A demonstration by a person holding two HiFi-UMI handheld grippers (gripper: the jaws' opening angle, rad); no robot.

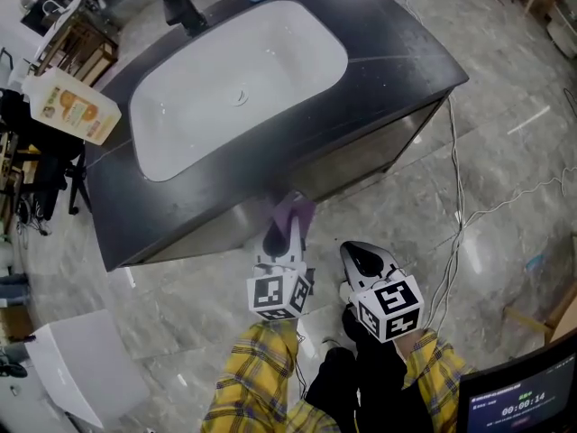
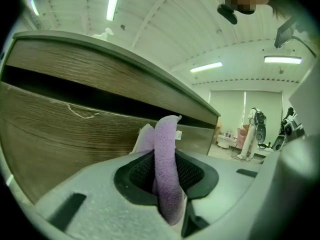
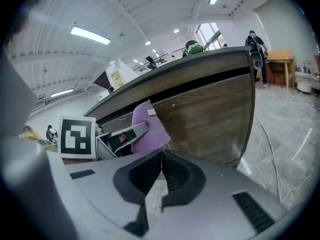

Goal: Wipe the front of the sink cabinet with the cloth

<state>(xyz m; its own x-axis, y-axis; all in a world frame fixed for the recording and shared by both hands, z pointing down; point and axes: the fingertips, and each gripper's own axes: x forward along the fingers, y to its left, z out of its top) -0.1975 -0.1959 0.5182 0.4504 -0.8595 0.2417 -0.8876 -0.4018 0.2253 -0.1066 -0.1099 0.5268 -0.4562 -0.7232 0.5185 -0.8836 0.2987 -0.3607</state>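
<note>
Purple cloth [image 2: 167, 169], one piece, is clamped between the closed jaws of the left gripper [image 1: 285, 236]; its free end stands up at the wood-grain front of the sink cabinet [image 2: 60, 134], near the middle of that front, and contact cannot be confirmed. Of the two grippers, the right gripper [image 3: 159, 176] sits just right of the left one and apart from the cabinet, its jaws pressed together on nothing. One white basin [image 1: 239, 79] is set in the dark countertop [image 1: 397, 57], with one dark faucet [image 1: 180, 7] at its far edge and one cream bottle [image 1: 74, 106] at the far left.
</note>
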